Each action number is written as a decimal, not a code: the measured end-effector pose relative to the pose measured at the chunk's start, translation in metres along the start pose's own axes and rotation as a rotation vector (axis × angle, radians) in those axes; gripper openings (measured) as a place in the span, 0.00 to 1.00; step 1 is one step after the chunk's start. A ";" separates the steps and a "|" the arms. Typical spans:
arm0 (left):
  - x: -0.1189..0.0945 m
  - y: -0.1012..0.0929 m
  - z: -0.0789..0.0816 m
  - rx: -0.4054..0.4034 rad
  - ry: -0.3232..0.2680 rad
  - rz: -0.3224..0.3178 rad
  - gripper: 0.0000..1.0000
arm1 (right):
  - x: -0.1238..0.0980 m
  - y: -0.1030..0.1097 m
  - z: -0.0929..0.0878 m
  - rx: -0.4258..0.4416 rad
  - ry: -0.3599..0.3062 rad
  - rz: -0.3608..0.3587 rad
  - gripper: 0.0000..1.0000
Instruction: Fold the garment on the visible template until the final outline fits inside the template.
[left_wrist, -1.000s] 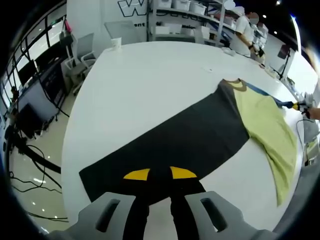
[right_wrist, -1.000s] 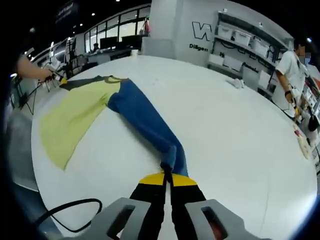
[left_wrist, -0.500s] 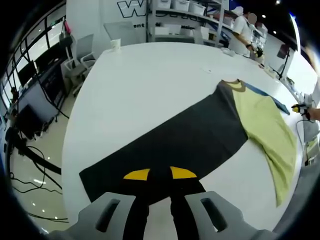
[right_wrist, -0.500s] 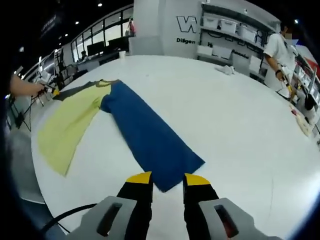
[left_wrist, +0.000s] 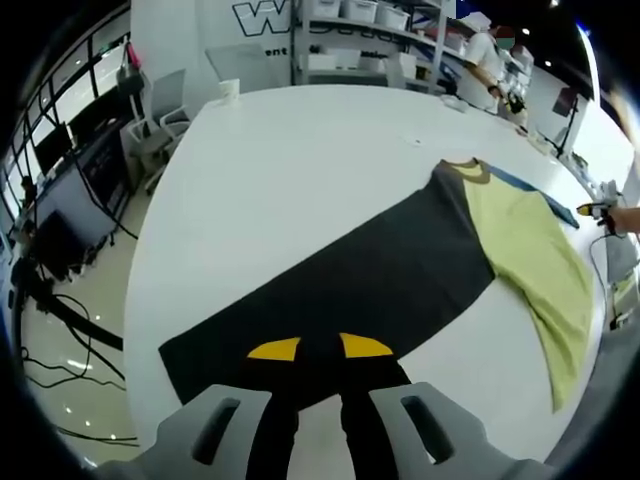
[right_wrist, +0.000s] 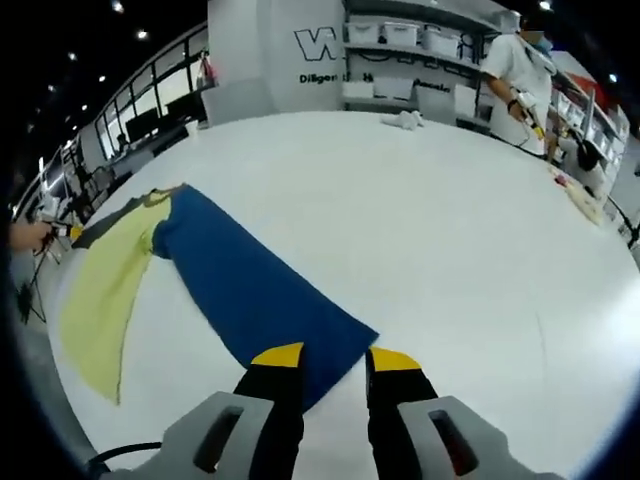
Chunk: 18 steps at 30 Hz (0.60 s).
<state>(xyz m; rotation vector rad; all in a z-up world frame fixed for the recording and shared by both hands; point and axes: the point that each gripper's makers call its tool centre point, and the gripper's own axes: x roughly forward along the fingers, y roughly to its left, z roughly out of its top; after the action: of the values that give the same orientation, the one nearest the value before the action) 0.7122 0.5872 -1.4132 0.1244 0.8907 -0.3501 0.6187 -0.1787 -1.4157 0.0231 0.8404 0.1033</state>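
Yellow-green fabric makes the middle panel of the garment (left_wrist: 530, 250), which lies spread flat on the white bench (left_wrist: 300, 160). A dark grey sleeve (left_wrist: 350, 285) runs out from one side of that panel and a blue sleeve (right_wrist: 250, 290) from the other, with a small collar (left_wrist: 478, 170) at the top between them. No template outline can be made out on the bench around the garment.

At the far end of the grey sleeve, the left tool (left_wrist: 305, 348) has its yellow tips close together over the cuff. Dark jaws against dark cloth hide the contact, so I cannot tell whether it pinches the cuff or only rests there. At the far end of the blue sleeve, the right tool (right_wrist: 335, 357) stands with its jaws apart, one tip over the cuff corner and the other over bare bench, gripping nothing.

The step in hand looks like taking both cuffs so that the sleeves can be folded in over the yellow-green panel. To do it well, the right tool should slide forward until the blue hem sits squarely between its jaws, then close on one layer near the corner. Both cuffs should then be lifted low and carried inward together, keeping each sleeve taut, so that the folds land straight along the panel's edges.

Beyond the collar, a person (right_wrist: 520, 60) stands by shelves (right_wrist: 400, 40).
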 end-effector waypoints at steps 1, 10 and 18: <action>0.000 0.000 0.000 0.000 0.001 0.000 0.12 | 0.003 -0.002 -0.002 -0.013 0.019 -0.015 0.18; 0.003 0.000 -0.005 0.018 0.024 0.000 0.12 | 0.012 -0.008 -0.010 0.037 0.065 -0.053 0.19; 0.013 0.000 -0.011 0.036 0.067 0.007 0.12 | 0.021 -0.016 -0.013 0.101 0.088 -0.077 0.16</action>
<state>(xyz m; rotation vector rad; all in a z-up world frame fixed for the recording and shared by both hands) 0.7116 0.5867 -1.4301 0.1736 0.9505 -0.3578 0.6240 -0.1924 -1.4409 0.0815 0.9325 -0.0111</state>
